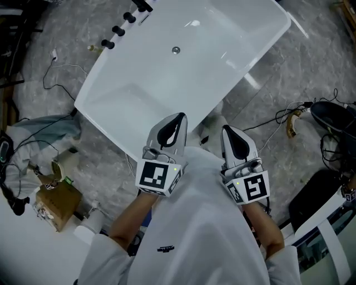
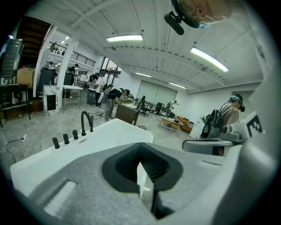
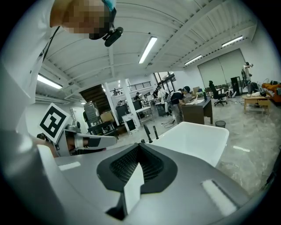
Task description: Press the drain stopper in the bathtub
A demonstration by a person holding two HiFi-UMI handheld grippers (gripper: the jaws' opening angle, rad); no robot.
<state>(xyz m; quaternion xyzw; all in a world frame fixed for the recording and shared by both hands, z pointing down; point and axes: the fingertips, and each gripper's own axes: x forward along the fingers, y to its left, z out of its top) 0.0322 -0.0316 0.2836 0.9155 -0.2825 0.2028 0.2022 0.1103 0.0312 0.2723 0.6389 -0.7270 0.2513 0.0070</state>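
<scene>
the drain stopper (image 1: 176, 50) is a small round metal disc on the floor of the white bathtub (image 1: 139, 94), toward the tub's far end. on the rim to its left stand a black faucet (image 1: 139, 5) and a row of black knobs (image 1: 118, 30). both of your claws are well apart from the stopper, on the near side, outside the tub and close to your white shirt (image 1: 194, 222).

your left claw (image 1: 179, 117) points up toward the tub's near rim with its jaws pressed together and nothing between them. your right claw (image 1: 227, 129) sits just to the right of it, also pressed together and empty.

only the head view looks into the tub and shows the stopper. the left gripper view looks past the closed left claw (image 2: 140, 145) across the tub's outer wall (image 2: 109, 134) to the faucet (image 2: 86, 121) and knobs (image 2: 66, 138), with people at desks far across the hall. the right gripper view looks past the closed right claw (image 3: 140, 145) to the tub (image 3: 197, 138) on the right, and your left claw's marker cube (image 3: 53, 122) on the left.

on the grey floor (image 1: 311, 61), a cardboard box (image 1: 55, 203) lies near left and cables (image 1: 278, 117) run at the right.
</scene>
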